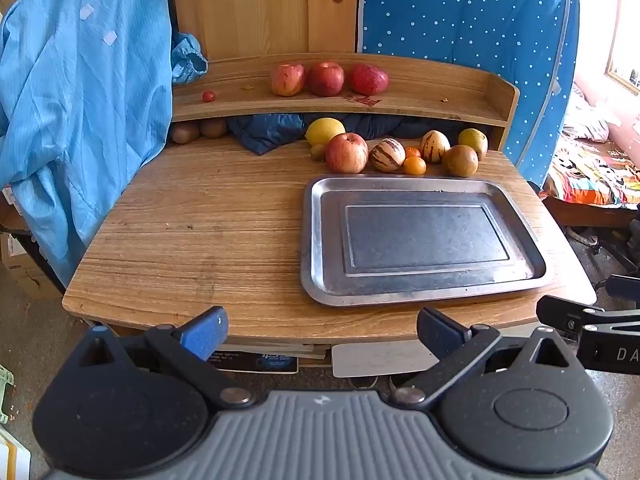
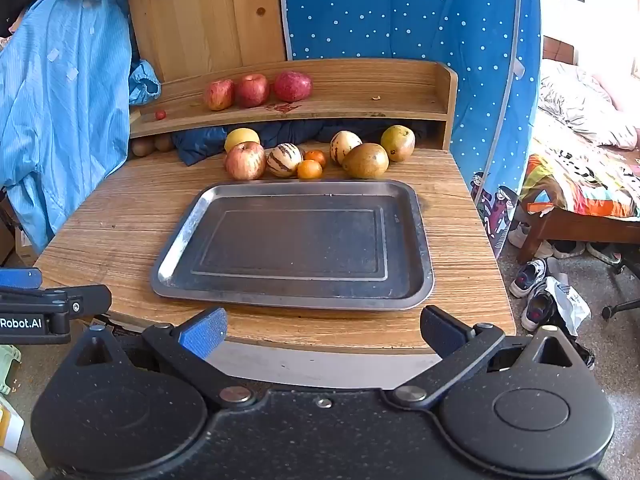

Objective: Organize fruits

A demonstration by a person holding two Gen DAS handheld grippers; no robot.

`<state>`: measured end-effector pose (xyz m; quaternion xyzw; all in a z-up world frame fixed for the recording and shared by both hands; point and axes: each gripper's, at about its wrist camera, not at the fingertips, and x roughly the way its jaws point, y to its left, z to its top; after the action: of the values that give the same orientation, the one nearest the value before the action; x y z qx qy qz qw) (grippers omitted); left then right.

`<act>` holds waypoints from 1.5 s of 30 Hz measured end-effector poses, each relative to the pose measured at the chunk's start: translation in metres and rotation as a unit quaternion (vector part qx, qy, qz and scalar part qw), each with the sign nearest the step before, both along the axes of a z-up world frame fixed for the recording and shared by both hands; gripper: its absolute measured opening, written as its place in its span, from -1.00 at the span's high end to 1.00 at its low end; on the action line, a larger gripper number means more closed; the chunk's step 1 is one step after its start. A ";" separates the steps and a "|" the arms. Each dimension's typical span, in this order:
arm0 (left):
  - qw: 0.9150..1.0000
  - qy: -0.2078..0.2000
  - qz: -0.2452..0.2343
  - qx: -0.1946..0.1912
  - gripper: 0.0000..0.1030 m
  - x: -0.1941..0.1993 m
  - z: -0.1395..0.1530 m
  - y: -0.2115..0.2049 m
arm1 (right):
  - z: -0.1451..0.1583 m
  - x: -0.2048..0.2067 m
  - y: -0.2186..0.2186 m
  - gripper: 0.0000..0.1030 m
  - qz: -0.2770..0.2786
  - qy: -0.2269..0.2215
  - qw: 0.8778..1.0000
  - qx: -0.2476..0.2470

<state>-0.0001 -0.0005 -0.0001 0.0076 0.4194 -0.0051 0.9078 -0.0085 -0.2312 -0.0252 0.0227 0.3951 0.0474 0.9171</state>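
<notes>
Both our grippers hang off the near edge of the table (image 2: pixel 100 236), jaws spread wide and holding nothing: the left gripper (image 1: pixel 322 334) short of the tray's (image 1: pixel 316 240) near-left corner, the right gripper (image 2: pixel 324 334) short of its near rim. We see no fruit in the tray. Just beyond its far rim runs a row of fruit: an apple (image 1: pixel 346 153), a striped melon (image 1: pixel 387 155), two oranges (image 1: pixel 414 165), a second striped melon (image 1: pixel 435 146) and two brownish pears (image 1: pixel 460 160); a lemon (image 1: pixel 325 130) sits behind the apple. Above that row, on the shelf (image 1: pixel 420 96), three red apples (image 1: pixel 326 78) stand side by side, a small tomato (image 1: pixel 208 96) off to their left.
</notes>
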 end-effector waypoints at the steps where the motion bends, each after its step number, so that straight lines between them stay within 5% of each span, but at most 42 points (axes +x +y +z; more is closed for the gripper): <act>1: 1.000 0.000 -0.001 0.000 -0.99 0.000 0.000 0.000 | 0.000 0.000 0.000 -0.99 0.000 0.000 1.000 0.000; 45: 1.000 0.011 0.007 -0.003 -0.99 0.001 -0.012 -0.006 | -0.004 0.010 -0.007 -0.99 0.005 0.002 1.000 0.003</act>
<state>0.0007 -0.0066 -0.0122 0.0018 0.4292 -0.0002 0.9032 0.0012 -0.2381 -0.0291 0.0235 0.3971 0.0526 0.9160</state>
